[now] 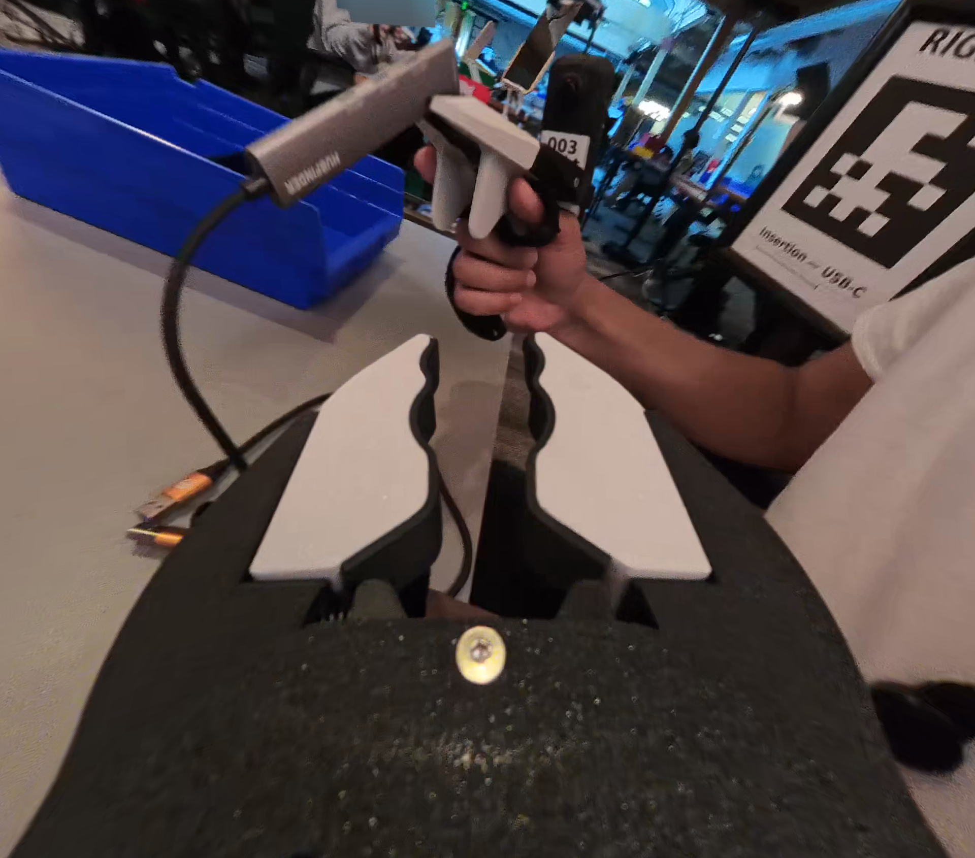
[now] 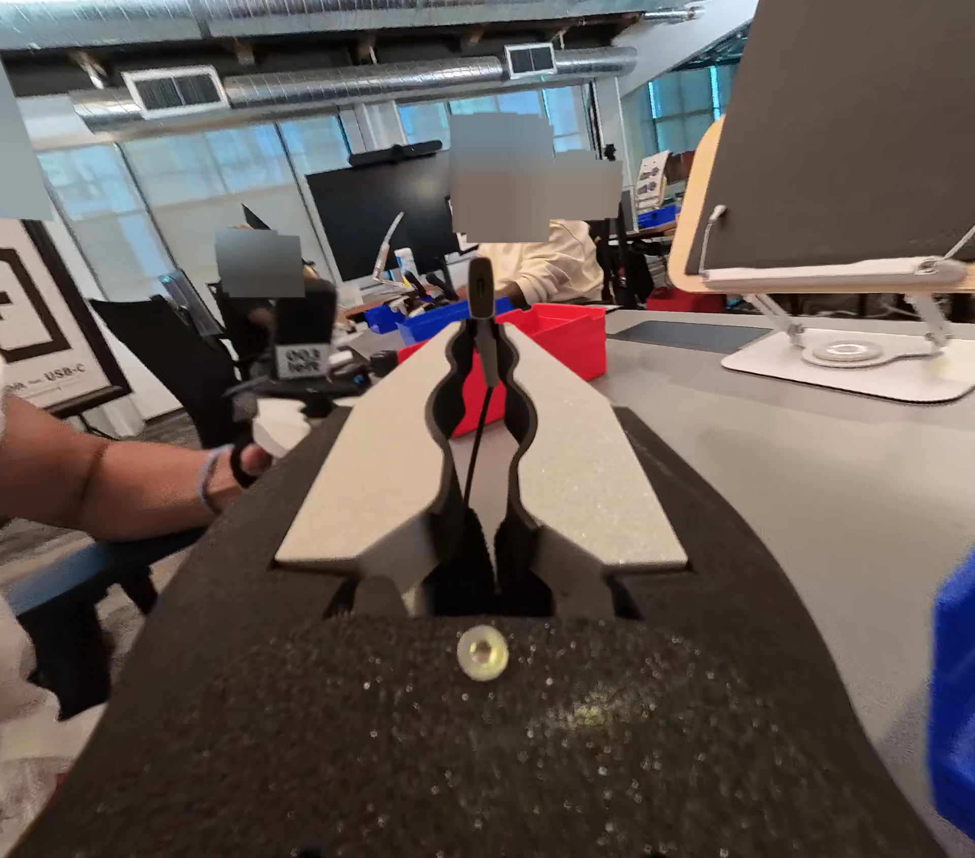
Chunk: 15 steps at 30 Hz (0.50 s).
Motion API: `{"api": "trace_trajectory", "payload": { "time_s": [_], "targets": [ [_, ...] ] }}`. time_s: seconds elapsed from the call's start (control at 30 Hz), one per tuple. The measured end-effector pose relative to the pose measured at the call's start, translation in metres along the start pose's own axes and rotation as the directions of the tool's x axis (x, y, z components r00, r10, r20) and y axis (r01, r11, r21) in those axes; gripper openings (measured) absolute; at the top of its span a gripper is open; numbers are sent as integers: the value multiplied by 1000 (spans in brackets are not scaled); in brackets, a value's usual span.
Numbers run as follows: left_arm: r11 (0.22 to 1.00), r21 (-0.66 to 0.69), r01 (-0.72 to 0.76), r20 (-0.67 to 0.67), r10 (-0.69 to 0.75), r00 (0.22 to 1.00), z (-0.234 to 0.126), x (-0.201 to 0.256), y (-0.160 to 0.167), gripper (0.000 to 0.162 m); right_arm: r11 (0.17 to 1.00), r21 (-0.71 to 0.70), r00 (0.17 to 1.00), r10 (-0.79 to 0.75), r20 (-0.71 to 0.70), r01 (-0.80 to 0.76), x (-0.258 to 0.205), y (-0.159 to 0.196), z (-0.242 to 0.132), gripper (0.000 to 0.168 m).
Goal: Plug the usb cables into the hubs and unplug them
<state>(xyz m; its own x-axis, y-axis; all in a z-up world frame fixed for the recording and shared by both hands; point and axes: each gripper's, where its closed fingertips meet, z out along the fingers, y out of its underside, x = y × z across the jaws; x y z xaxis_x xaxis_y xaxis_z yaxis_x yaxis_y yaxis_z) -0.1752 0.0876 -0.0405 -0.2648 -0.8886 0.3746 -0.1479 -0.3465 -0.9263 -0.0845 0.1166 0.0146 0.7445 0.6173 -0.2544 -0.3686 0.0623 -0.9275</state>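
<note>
The right claw (image 2: pixel 481 347) clenches the grey hub (image 1: pixel 351 131) edge-on, aloft, its cable (image 1: pixel 182 331) hanging slack to the counter (image 1: pixel 79 358), while the left claw (image 1: pixel 480 358) gapes, released.

Your right gripper (image 2: pixel 481 347) is clamped on a slim dark grey hub (image 2: pixel 481 300), edge-on, with its thin black cable (image 2: pixel 475 453) running back between the fingers. Beyond lie a red plastic bin (image 2: pixel 570 331), the grey table (image 2: pixel 738 463) and a white stand (image 2: pixel 844 358).
</note>
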Motion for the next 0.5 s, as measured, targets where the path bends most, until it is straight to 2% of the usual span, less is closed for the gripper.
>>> {"api": "trace_trajectory", "payload": {
  "time_s": [0.1,0.23,0.33,0.4,0.5],
  "targets": [
    [989,89,117,-17,-116,993,24,-11,-4,36,998,26,997,59,43,-60,-9,4,8,6],
    [927,235,294,-66,-286,956,42,-38,-26,41,993,45,993,102,61,-105,-15,9,15,7],
    [857,353,376,-132,-352,927,31,-51,-43,38,996,20,995,90,45,-91,-15,17,16,6],
    [806,423,413,-183,-370,911,20,-55,-54,28,996,-12,994,93,50,-92,-16,26,17,1],
    [787,472,397,-187,-351,918,8,-56,-64,25,995,-59,994,89,59,-85,-19,39,21,1]
  ]
}}
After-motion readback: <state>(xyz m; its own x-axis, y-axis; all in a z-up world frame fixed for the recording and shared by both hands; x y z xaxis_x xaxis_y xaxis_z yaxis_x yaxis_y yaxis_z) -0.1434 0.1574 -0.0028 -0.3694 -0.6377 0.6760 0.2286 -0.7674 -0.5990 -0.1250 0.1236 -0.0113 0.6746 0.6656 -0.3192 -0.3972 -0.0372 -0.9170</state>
